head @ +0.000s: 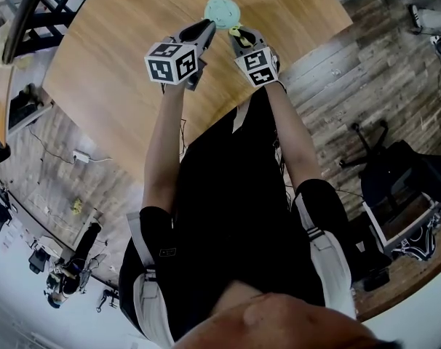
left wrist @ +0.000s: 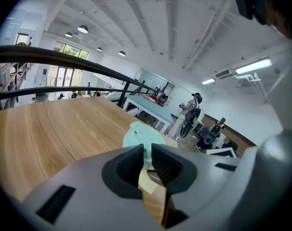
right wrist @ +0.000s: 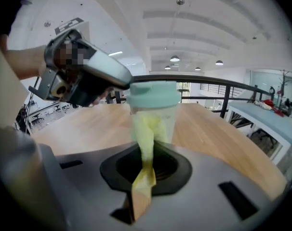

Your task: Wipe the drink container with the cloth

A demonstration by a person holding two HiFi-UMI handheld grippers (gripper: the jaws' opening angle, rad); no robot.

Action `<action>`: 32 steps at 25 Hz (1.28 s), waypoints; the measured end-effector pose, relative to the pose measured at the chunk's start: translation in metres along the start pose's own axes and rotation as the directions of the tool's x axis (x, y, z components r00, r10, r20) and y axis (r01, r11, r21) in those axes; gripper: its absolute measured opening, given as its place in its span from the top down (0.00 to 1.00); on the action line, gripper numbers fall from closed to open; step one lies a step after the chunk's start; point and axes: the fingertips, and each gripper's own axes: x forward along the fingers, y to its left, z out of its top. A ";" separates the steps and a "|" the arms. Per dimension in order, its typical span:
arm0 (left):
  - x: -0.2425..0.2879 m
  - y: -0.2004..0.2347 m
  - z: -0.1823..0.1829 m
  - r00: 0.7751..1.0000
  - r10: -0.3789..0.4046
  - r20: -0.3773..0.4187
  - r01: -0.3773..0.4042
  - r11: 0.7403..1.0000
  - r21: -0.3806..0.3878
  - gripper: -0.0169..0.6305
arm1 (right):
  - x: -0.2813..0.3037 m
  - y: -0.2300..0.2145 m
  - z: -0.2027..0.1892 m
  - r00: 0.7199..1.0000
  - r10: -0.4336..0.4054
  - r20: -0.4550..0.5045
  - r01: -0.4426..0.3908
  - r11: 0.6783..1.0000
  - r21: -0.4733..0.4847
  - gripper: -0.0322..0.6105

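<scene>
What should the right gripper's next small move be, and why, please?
Probably slide the right gripper sideways around the clear drink container with mint-green lid: its yellow cloth rests against the wall, and the left gripper seems to steady the lid.

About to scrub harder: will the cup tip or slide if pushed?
Likely tips easily: the cup is tall, narrow and seems empty, so light. The left gripper pinching its lid should steady it. The cloth in the right gripper looks thin and twisted, so it will probably bunch rather than press firmly.
</scene>
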 end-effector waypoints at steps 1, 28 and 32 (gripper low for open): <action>0.000 0.000 0.000 1.000 -0.008 -0.007 0.008 1.000 0.005 0.88 | -0.007 0.000 0.009 1.000 -0.008 0.019 0.008 1.000 -0.008 0.88; 0.003 0.000 0.007 0.996 -0.086 0.000 0.086 0.996 0.014 0.93 | 0.023 0.017 -0.023 0.999 -0.008 -0.042 0.008 1.000 0.013 0.88; 0.002 0.002 0.007 0.996 -0.091 0.001 0.091 0.996 -0.002 0.93 | 0.034 0.017 -0.035 0.997 -0.006 -0.073 0.009 0.999 0.042 0.88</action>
